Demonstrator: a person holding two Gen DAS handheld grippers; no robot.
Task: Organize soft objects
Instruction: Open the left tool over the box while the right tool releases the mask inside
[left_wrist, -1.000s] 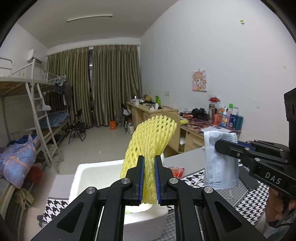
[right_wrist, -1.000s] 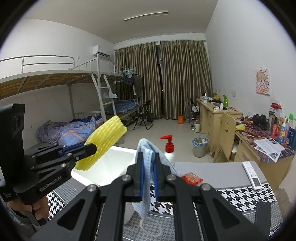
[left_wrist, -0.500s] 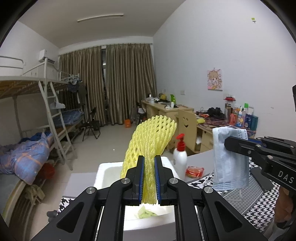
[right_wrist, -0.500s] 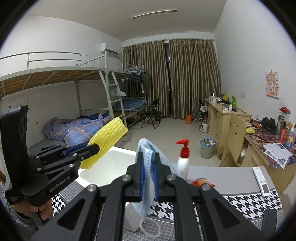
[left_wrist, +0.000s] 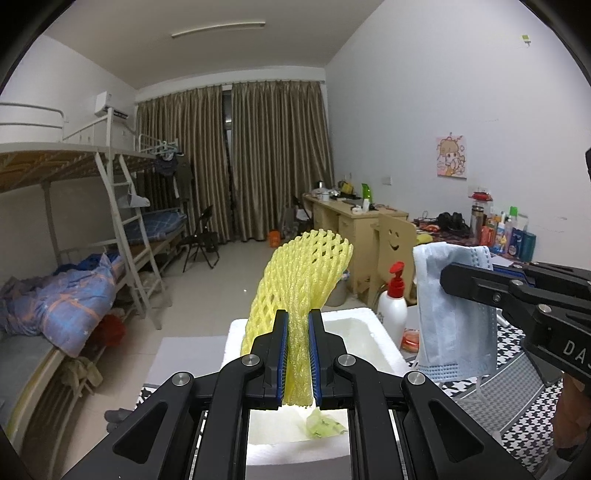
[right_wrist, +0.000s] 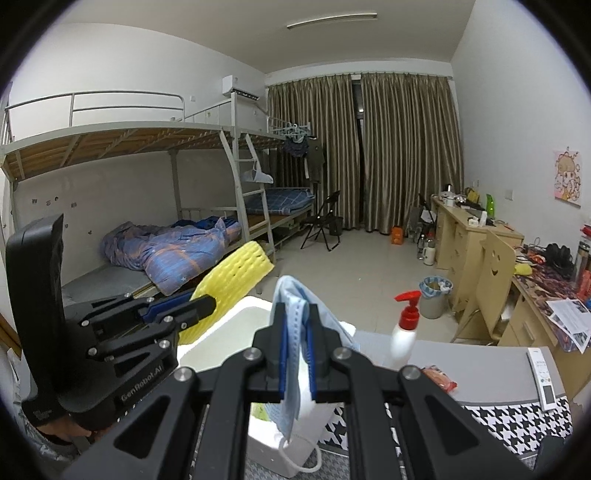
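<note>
My left gripper (left_wrist: 298, 354) is shut on a yellow foam fruit net (left_wrist: 303, 273) and holds it upright above a white foam box (left_wrist: 373, 343). The net also shows in the right wrist view (right_wrist: 232, 284). My right gripper (right_wrist: 297, 354) is shut on a light blue face mask (right_wrist: 291, 369) that hangs down over the box's right side (right_wrist: 266, 439). The mask also shows in the left wrist view (left_wrist: 450, 314), to the right of the net. A green scrap (left_wrist: 325, 426) lies inside the box.
A white pump bottle with a red top (right_wrist: 404, 328) stands behind the box. A red packet (right_wrist: 439, 378) and a white remote (right_wrist: 543, 376) lie on the grey table. A houndstooth cloth (right_wrist: 517, 417) covers the near table. Bunk beds stand on the left, desks on the right.
Both grippers have risen and moved left over the foam box with their loads. The box interior and pump bottle have come into view.
</note>
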